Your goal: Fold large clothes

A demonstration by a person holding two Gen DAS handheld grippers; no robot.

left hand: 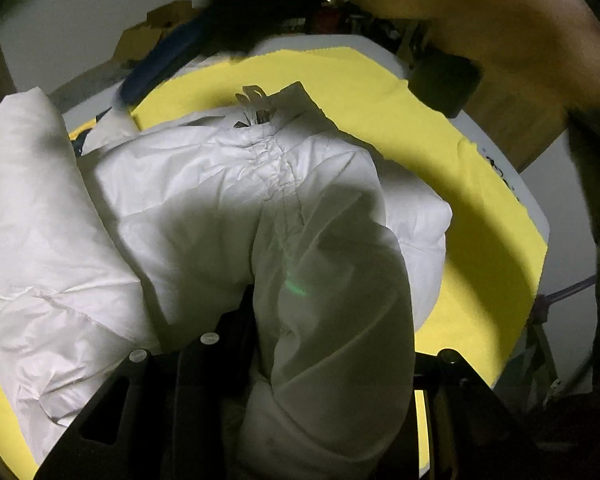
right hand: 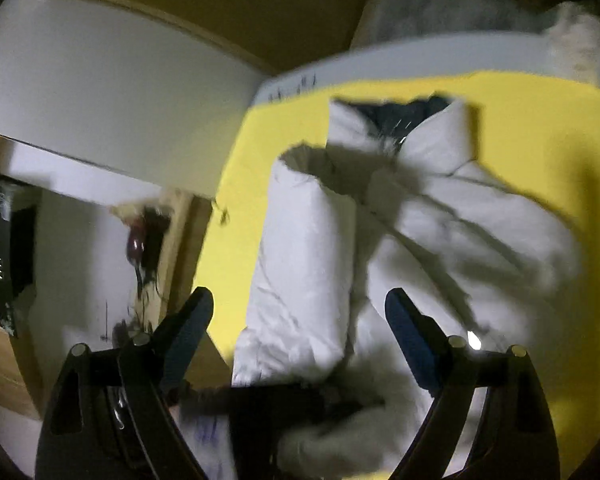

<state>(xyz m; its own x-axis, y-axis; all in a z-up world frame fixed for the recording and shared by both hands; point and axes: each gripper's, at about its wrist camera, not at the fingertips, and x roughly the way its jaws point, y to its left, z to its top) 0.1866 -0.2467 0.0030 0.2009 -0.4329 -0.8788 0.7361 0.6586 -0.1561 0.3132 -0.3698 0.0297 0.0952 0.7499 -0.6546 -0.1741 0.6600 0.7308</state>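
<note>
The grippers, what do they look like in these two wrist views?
Both are black two-finger tools. The right gripper has angular black fingers with blue inner pads and round silver pins at the joints. The left gripper shows the same black frame with cut-out slots and silver pins; its fingers are mostly hidden.

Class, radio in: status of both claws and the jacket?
Left claw shut on white jacket fold. Right claw open, empty, above jacket. Jacket partly folded on yellow cloth. Nothing obstructing.
</note>
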